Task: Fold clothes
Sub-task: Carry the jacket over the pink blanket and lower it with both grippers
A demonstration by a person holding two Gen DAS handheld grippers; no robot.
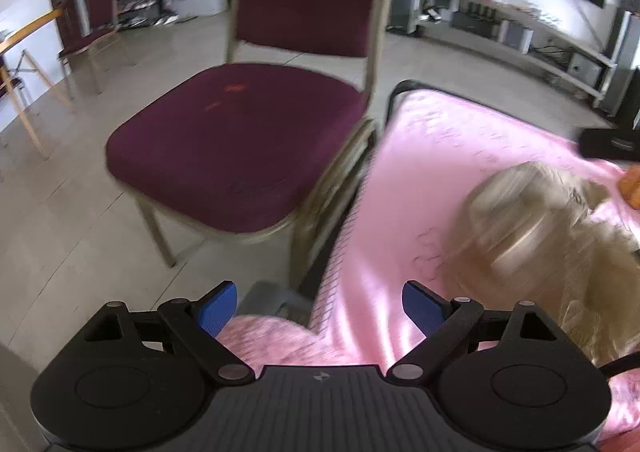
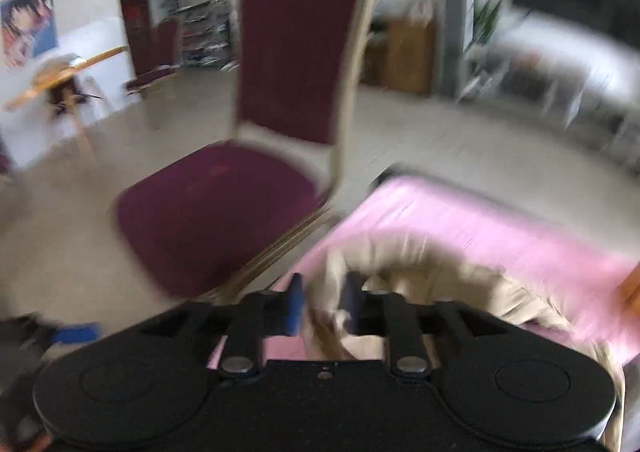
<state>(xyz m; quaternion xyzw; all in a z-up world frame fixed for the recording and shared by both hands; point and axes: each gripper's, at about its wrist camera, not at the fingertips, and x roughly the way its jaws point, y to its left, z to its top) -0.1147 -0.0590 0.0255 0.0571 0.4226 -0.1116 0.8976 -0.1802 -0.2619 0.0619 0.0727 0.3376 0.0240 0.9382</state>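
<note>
A beige garment (image 1: pixel 532 228) lies bunched on a pink cloth-covered table (image 1: pixel 440 140), at the right of the left wrist view. My left gripper (image 1: pixel 320 308) is open and empty, over the table's left edge, left of the garment. In the right wrist view my right gripper (image 2: pixel 322 306) is shut on a fold of the beige garment (image 2: pixel 460 276), which trails to the right over the pink table (image 2: pixel 500 228). The view is motion-blurred.
A maroon padded chair (image 1: pixel 236 140) stands close against the table's left edge and also shows in the right wrist view (image 2: pixel 216 204). An orange object (image 1: pixel 630 188) lies at the table's right. A wooden table (image 1: pixel 24 36) and shelving stand farther off.
</note>
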